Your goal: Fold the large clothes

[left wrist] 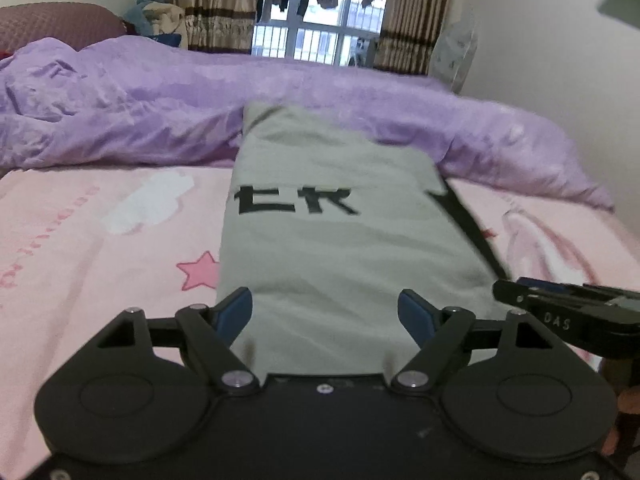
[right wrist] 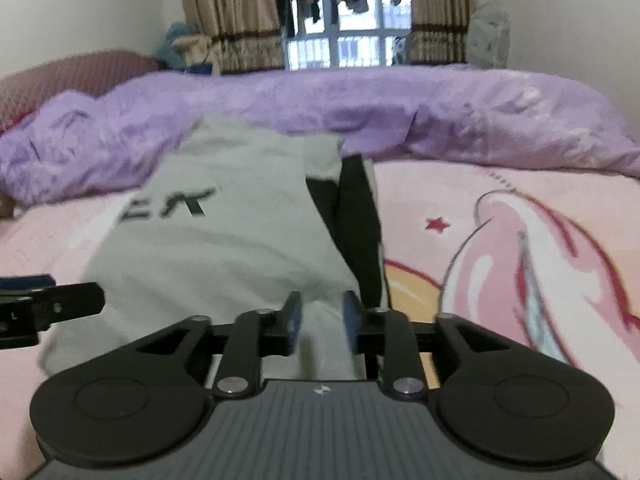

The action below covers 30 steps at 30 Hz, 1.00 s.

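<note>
We see the shirt (left wrist: 332,248) lying at 12 o'clock on the bed (left wrist: 100,248), already a long strip, our left claw (left wrist: 326,314) wide apart, our right claw (right wrist: 320,326) pinching its near edge, one more fold left.

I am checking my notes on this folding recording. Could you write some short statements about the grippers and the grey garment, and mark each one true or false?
1. The grey garment lies on the pink bedsheet. True.
2. The left gripper is shut tightly. False: its fingers are wide apart, with the near end of the garment between them.
3. The right gripper has a narrow gap with grey cloth in it. True.
4. The purple blanket covers the garment. False: it is bunched behind it.
</note>
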{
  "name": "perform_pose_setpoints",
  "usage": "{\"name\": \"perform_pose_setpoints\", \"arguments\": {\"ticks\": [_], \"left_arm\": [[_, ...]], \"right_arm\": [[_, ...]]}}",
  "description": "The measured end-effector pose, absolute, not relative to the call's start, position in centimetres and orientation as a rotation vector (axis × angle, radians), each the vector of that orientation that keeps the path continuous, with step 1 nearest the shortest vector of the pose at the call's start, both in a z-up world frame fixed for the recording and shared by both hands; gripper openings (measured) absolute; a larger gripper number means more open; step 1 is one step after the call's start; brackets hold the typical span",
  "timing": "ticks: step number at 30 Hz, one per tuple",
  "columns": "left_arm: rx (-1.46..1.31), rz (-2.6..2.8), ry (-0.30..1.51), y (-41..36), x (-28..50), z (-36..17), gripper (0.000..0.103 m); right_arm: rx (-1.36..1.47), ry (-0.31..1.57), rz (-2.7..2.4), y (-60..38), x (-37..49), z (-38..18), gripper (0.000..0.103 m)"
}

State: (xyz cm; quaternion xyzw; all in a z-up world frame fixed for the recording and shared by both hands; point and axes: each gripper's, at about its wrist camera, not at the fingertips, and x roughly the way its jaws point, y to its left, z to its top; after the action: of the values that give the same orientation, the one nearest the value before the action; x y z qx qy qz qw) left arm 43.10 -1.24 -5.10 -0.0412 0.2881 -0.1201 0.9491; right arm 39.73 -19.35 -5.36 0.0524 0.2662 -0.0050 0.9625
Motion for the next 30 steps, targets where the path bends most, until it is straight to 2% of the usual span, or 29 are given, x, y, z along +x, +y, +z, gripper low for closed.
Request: {"name": "perform_pose_setpoints", "arguments": {"ticks": [3, 6, 11, 18, 30], "left_arm": [[-0.075, -0.245, 0.568, -0.4, 39.0, -3.0, 0.091], [-0.073, -0.24, 0.553, 0.7, 34.4, -1.4, 0.094], [-0.078, -0.184, 0.556, 2.4, 27.0, -0.2, 0.098], [-0.057, -0.091, 0.628, 3.7, 20.3, -1.9, 0.099], [-0.089, -0.103, 0.697, 4.3, 18.3, -2.7, 0.099]], "right_arm": [[0.078, 0.519, -0.058, -18.8, 35.8, -3.3, 0.074], [0.041, 0.477, -0.096, -18.4, 30.8, -1.7, 0.086], [0.051, 0.488, -0.095, -18.4, 23.9, -0.1, 0.087], [0.028, 0.483, -0.119, -17.8, 16.9, 0.6, 0.089], [0.075, 0.518, -0.107, -17.4, 15.2, -0.5, 0.089]]}}
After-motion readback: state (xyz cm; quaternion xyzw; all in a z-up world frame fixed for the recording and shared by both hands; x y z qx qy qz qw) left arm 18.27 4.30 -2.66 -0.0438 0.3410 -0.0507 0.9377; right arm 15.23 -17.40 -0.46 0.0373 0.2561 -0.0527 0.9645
